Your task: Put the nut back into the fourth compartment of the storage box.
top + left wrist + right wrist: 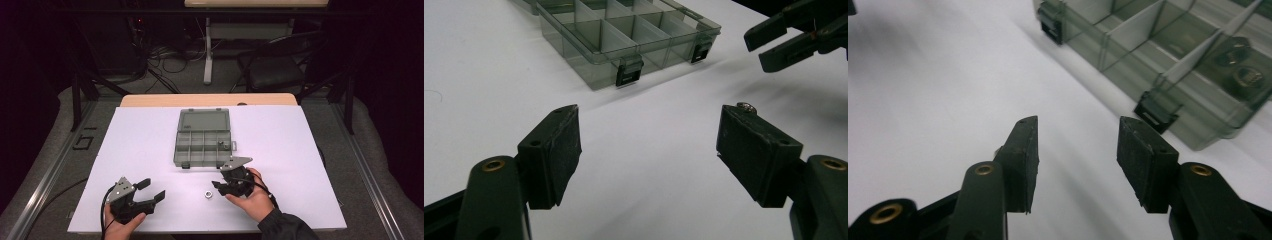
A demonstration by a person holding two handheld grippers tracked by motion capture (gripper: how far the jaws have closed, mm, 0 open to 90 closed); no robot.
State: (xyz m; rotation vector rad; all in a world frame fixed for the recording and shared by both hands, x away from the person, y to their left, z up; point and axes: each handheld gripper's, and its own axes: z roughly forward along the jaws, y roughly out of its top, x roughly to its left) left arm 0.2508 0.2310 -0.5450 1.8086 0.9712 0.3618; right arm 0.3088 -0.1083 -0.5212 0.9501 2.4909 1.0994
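The right gripper (218, 185), held in a person's hand at the near edge of the white worktop (140, 140), hangs with its jaws partly apart and nothing between them, tips angled toward a small metal nut (208, 194) lying loose on the sheet just beside them. To its left, well apart, the left gripper (151, 190) rests low over the worktop with its jaws spread wide and empty. Beyond both, at the middle of the worktop, an open grey plastic organiser box (202, 145) sits with its lid folded back; its compartments are divided by clear walls, and a couple of metal pieces (1240, 65) lie in one cell near its right end.
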